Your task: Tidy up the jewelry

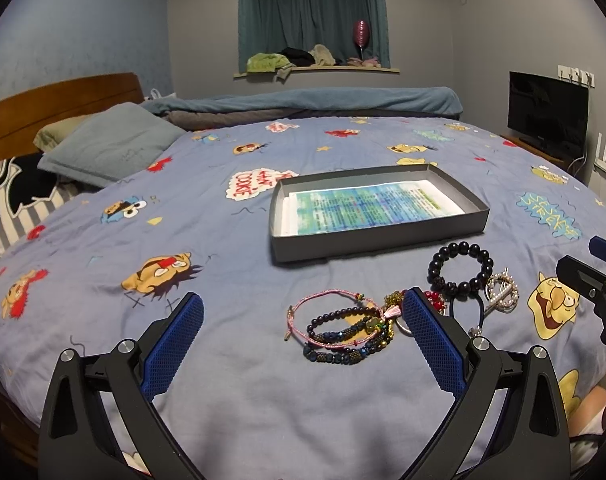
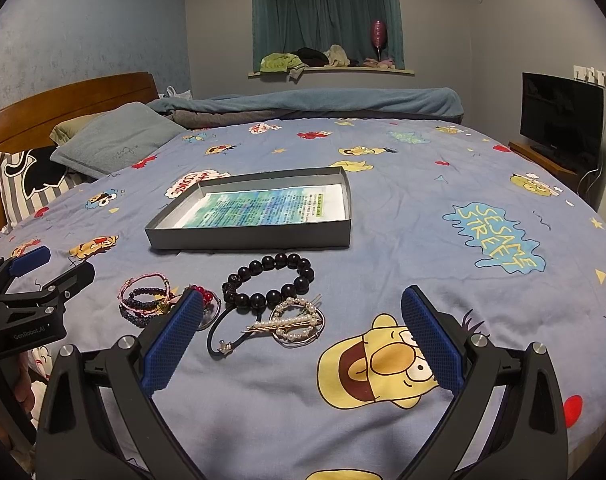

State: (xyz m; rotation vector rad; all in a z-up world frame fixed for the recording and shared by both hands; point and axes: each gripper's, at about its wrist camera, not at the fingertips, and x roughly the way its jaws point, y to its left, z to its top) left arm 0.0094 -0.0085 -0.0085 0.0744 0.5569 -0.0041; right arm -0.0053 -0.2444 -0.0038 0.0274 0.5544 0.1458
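i see both tools spread, gripping nothing: left gripper (image 1: 303, 320), right gripper (image 2: 303, 316) | one grey tray (image 2: 251, 238) on bedspread (image 2: 403, 208) | near its front: one black bead bracelet (image 2: 269, 280), one pearl clip (image 2: 299, 320), several tangled thin bracelets (image 1: 343, 330)

Black claw (image 1: 303, 316) arms, blue textured pads (image 1: 431, 340)

Both wrist views are dim and cool-toned, lit softly from overhead indoors, with the curtains (image 1: 309, 4) shut and only faint, diffuse shadows under the gray box (image 2: 251, 236) and near fingers. The paper inside the box glares pale along its far right edge, its print too blurred to read. Strong fisheye bending curves the bedspread (image 1: 263, 380), with black vignetting in every corner.
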